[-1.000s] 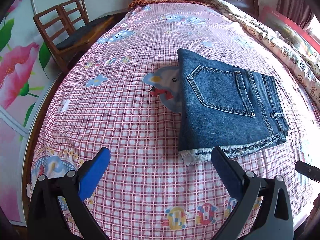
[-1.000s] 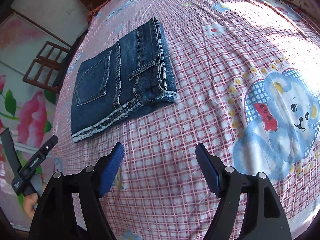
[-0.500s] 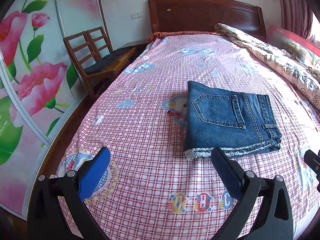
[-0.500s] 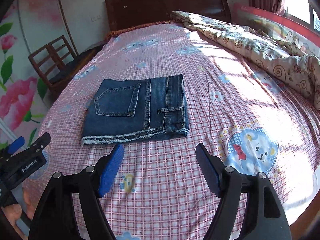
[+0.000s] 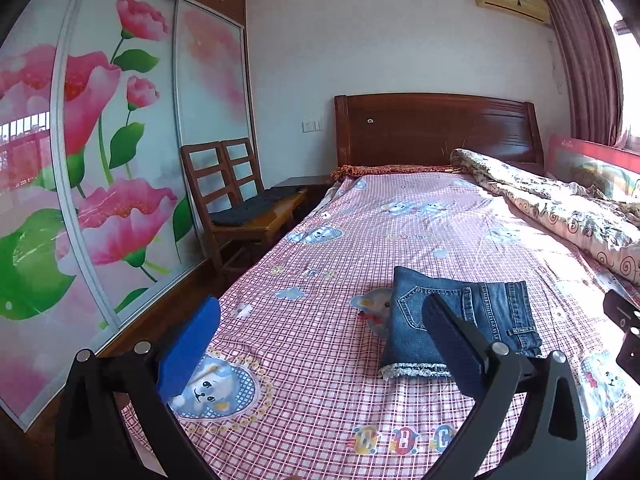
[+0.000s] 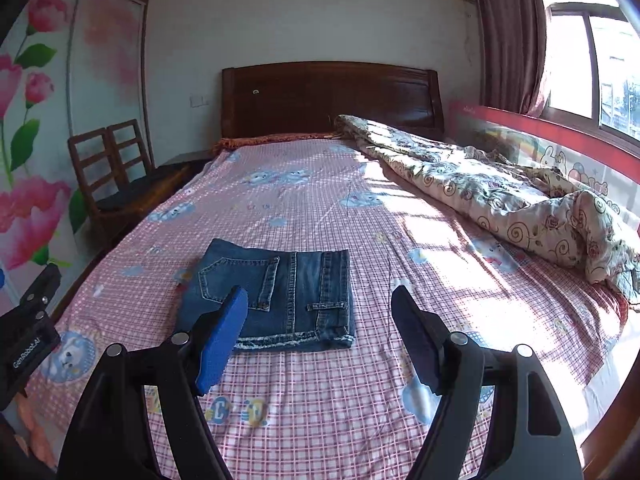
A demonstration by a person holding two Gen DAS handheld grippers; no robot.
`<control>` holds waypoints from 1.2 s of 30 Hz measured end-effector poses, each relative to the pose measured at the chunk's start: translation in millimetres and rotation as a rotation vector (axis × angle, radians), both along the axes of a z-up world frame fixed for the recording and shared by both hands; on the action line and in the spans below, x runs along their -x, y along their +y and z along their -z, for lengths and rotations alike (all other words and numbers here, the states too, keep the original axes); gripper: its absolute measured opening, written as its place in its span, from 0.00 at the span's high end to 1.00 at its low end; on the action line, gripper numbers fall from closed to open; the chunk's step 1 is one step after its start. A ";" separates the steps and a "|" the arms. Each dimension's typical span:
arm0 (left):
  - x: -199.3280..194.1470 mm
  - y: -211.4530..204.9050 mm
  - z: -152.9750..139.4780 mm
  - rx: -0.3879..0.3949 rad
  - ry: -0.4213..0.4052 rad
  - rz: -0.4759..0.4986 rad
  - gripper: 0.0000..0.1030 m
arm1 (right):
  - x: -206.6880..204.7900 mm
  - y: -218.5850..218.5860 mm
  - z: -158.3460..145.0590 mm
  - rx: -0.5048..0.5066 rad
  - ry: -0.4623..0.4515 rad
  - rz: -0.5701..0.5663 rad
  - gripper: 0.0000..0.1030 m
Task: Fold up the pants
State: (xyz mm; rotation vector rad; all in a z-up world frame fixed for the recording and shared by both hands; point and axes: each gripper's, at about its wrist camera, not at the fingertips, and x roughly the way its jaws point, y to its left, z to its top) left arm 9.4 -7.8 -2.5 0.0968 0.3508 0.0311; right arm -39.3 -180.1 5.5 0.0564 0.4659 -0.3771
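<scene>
Both units wide open, nothing between pads: left hand-held gripper [image 5: 320, 344], right hand-held gripper [image 6: 320, 330]. Folded pants [image 6: 280, 292] lie flat on bed [image 6: 340, 400], mid-sheet, clear of both.

One folded pair of jeans [image 6: 280, 292] on the bed [image 6: 320, 184]; two chairs [image 6: 116, 168] beside it; one quilt [image 6: 500, 196] on it.

Ahead of me lies a pink checked bedsheet [image 6: 320, 208] printed with bears, a crumpled floral quilt [image 6: 500, 188] along its window side — beyond, a dark wooden headboard [image 6: 332, 96], two slatted wooden chairs [image 5: 236, 196] beside a flower-painted sliding wardrobe [image 5: 100, 152].
</scene>
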 end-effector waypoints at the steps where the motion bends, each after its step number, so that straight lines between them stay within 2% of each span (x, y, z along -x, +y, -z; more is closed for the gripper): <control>1: 1.6 0.0 2.2 -0.002 -0.005 0.005 0.02 | 2.8 3.9 -0.6 0.015 -0.006 0.001 0.29; 6: 2.9 0.9 3.1 0.002 -0.009 -0.005 0.02 | 7.6 4.1 -5.9 0.006 -0.035 0.012 0.29; 12: 6.9 -0.9 0.9 0.008 -0.017 0.007 0.02 | 7.2 8.1 -5.6 0.004 -0.026 0.000 0.29; 22: 16.7 -14.3 -1.3 -0.047 -0.046 0.010 0.02 | 6.9 13.6 -2.4 0.000 -0.011 -0.014 0.29; 29: 17.6 -20.0 0.5 -0.055 -0.021 0.048 0.02 | 7.2 13.1 -0.5 -0.007 -0.003 -0.016 0.29; 36: 14.9 -16.8 -0.9 -0.022 -0.005 0.028 0.02 | 7.3 12.7 -0.2 -0.015 -0.003 -0.014 0.29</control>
